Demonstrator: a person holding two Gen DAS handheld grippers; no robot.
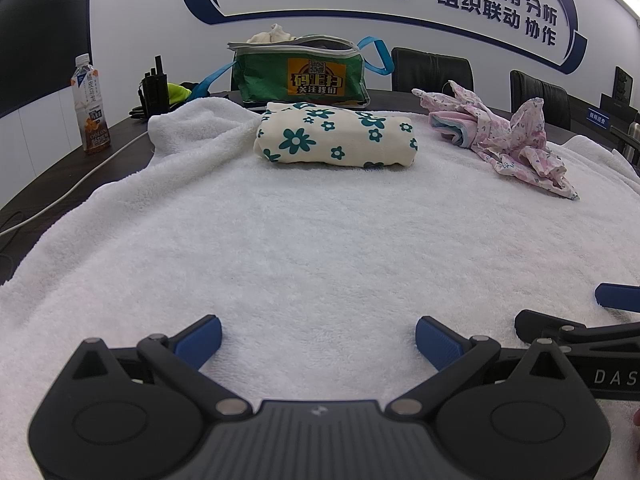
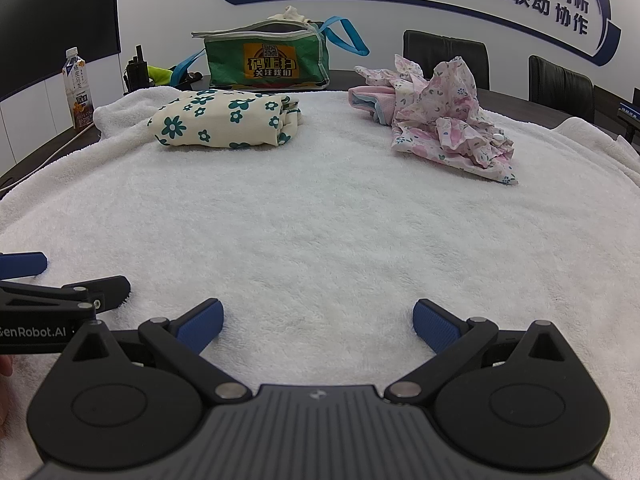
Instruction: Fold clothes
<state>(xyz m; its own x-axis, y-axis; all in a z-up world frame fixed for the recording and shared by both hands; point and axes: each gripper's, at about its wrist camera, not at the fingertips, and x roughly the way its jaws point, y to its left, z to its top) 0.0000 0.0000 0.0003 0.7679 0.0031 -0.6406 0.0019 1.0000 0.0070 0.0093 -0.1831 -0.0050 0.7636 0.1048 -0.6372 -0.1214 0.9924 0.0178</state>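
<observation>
A folded cream garment with teal flowers lies at the far middle of the white towel. A crumpled pink floral garment lies at the far right of the towel. My left gripper is open and empty, low over the near towel. My right gripper is open and empty beside it. Each gripper shows at the edge of the other's view: the right one and the left one.
A green bag with blue straps stands behind the towel. A tea bottle and a black radio stand at the far left on the dark table. Black chairs line the far side.
</observation>
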